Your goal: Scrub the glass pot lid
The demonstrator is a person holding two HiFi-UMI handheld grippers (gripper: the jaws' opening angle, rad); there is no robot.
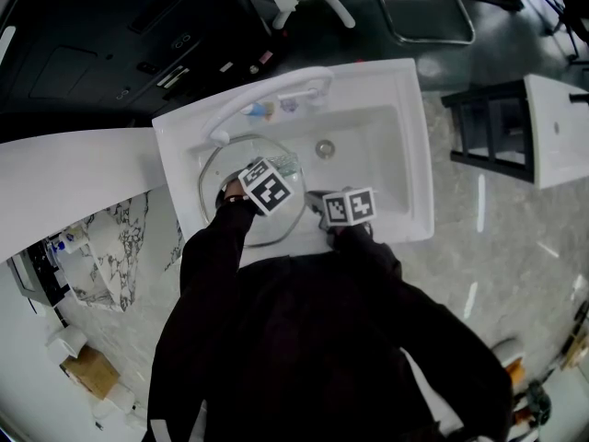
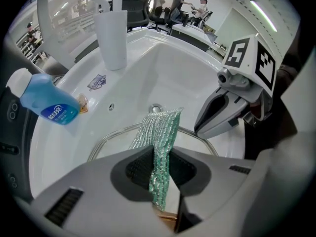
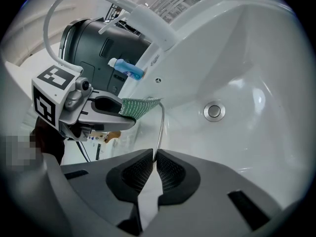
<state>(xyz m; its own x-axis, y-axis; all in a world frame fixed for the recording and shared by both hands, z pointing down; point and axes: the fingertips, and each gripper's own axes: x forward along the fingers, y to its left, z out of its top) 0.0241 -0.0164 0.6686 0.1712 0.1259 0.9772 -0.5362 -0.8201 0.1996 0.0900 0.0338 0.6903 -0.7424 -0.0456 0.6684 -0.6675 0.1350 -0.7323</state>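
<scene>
While the right gripper (image 3: 154, 168) pinches the rim of the glass pot lid (image 1: 219, 166) in the sink (image 1: 405, 145) and the left gripper (image 2: 160, 171) clamps the green scouring cloth (image 2: 159, 127): risk, likely that hard scrubbing twists the thin rim from that hold.

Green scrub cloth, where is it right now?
In the left gripper view, the cloth sits clamped in the left tool, over the glass lid in the sink.

Black sleeves (image 1: 207, 256); grey grippers (image 1: 279, 169) bearing black-and-white marker cubes (image 1: 269, 186).
</scene>
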